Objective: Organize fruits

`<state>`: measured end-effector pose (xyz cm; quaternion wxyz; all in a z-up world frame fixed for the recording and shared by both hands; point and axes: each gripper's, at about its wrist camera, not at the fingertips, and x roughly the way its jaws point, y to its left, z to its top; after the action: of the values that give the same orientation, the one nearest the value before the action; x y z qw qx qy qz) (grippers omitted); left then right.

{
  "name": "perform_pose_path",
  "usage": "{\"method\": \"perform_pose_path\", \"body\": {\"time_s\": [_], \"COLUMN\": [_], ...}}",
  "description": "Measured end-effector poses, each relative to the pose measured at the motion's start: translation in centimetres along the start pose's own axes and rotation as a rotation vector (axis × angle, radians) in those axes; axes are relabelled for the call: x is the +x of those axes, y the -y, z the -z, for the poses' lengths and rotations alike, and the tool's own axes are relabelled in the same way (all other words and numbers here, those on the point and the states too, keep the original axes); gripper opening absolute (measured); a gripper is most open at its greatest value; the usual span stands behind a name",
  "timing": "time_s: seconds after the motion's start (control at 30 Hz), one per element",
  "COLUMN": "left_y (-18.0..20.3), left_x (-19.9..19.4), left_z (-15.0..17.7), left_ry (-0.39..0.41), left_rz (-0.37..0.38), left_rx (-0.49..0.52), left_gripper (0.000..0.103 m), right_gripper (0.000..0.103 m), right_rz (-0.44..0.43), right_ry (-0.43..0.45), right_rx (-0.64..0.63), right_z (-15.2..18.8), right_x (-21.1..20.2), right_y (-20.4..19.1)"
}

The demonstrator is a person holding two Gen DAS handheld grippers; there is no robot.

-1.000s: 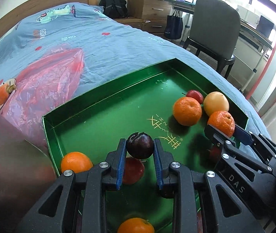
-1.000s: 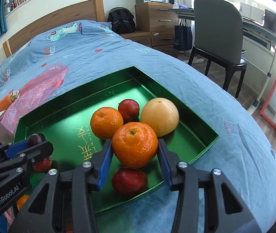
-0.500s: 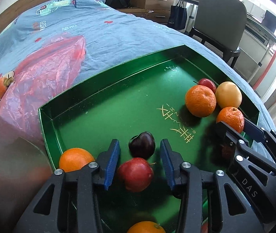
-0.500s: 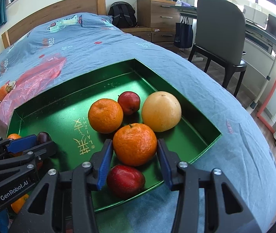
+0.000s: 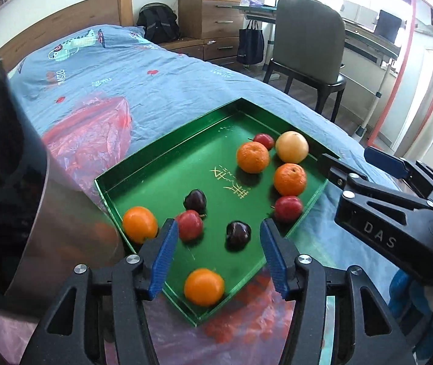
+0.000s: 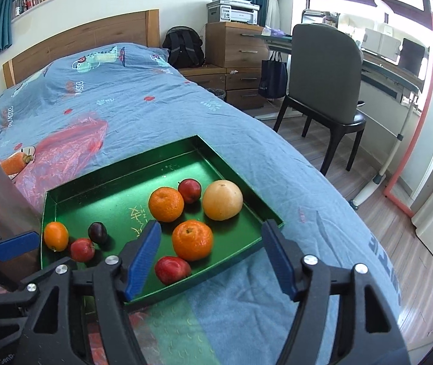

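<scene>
The left gripper and right gripper both hover over the green tray, jaws opening, nothing between the pads. In the tray, a tangerine lies near the right gripper; a dark plum lies near the left gripper.

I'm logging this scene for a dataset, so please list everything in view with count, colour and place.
tray: one, green, on the bed
oranges: four, orange, two at each end of the tray
red apples: three, in the tray
dark plums: two, tray's near half
grapefruit: one, pale yellow, tray's far corner
plastic bag: one, red, left of the tray
chair: one, grey, by the desk
backpack: one, black, beside the bed
left gripper: empty, jaws opening
right gripper: empty, jaws opening
</scene>
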<state>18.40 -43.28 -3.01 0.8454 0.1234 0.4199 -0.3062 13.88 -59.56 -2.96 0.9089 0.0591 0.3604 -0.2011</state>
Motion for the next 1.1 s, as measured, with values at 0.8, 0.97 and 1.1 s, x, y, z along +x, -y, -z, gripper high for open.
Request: {"method": "perform_pose_path", "body": {"time_s": [0.8,0.97,1.1], "left_y": [-10.3,-13.4,-15.6], "left_x": [-21.4,-23.9,-25.7], "left_z": [19.5,24.5,27.3], "left_ry": [0.1,0.093,0.115], "left_rz": [-0.139,-0.22,-0.276], "left_rx": [-0.122,-0.223,-0.302], "left_gripper": [0.063,0.063,0.079], "right_gripper": [0.103,0.103,0.103], "right_rz": [-0.201,-0.257,-0.306], "right_ry": [-0.015,-0.024,-0.002], "right_rx": [-0.074,-0.1,-0.175], "right_z": [10.8,13.7,15.6], "right_x": [-17.9,-19.9,-21.4], "right_y": [-12.3,-16.2,-19.4]}}
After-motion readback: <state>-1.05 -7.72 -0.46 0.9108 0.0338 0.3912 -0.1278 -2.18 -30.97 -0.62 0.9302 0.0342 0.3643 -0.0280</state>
